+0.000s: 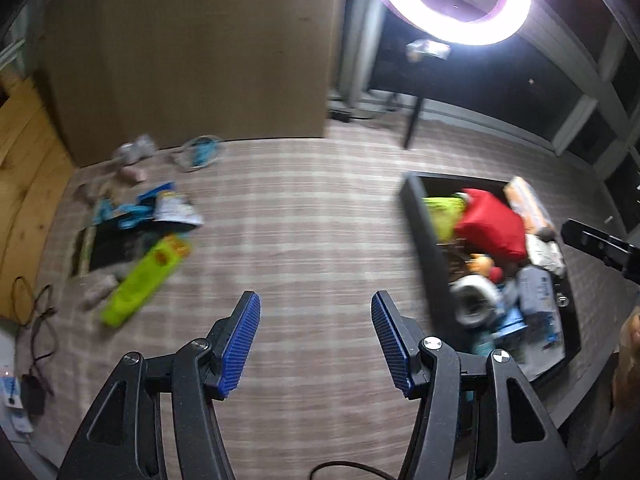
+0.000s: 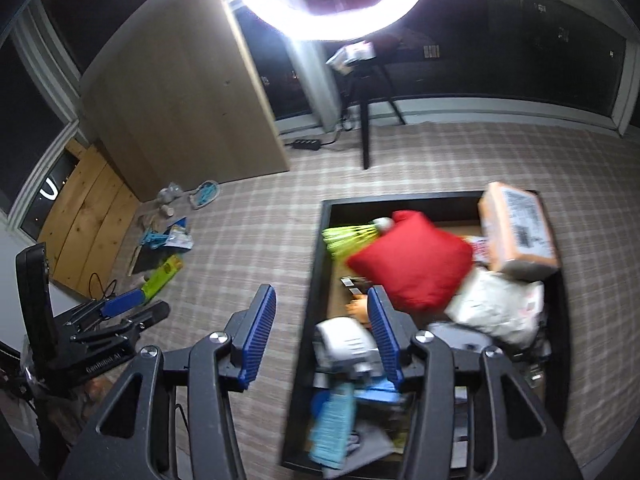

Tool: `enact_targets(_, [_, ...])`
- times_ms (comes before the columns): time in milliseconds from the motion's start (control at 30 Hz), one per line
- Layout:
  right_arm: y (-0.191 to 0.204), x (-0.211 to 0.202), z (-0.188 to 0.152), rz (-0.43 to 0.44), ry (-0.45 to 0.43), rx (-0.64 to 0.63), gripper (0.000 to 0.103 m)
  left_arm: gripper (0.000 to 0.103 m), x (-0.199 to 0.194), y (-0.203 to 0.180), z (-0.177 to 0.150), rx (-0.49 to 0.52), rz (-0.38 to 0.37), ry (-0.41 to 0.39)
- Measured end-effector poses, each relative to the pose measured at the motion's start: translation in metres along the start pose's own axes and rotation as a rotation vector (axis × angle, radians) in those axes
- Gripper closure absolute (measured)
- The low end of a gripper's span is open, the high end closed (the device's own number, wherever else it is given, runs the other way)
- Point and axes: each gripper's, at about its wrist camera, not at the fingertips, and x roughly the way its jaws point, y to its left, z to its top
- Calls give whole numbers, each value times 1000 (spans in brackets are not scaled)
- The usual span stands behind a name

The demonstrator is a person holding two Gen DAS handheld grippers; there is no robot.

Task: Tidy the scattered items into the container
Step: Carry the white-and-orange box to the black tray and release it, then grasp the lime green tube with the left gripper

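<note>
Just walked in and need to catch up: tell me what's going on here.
A person with a gripper in each hand is tidying clutter off a plaid carpet into a black bin. The bin already holds a red pillow, a parcel and more. The left gripper and right gripper are both empty. A green package and other items remain on the floor.

Light source: a ring lamp (image 1: 450, 0) glows at the far top of both views, its ring blown out to pure white.
Brightness: dim room, dark windows (image 2: 500, 48) behind the lamp; the checked carpet (image 1: 304, 208) is evenly lit.
Blur: the scattered items (image 1: 144, 236) on the left and the contents of the container (image 2: 316, 264) are smeared by motion.
Sharpness: the near blue pads (image 1: 240, 344) are crisp.
Distortion: fisheye bends walls and carpet lines; corners fall to black.
</note>
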Motion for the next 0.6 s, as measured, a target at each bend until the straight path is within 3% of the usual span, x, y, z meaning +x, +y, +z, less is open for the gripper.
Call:
enact_targets(300, [86,35,-3,-17,4,-58,56,47,-4,111,-11,-101,96,-14])
enact_targets(600, [145,72,-2,2,22,-104,56,47,-4,162,-16,-136,138,-30])
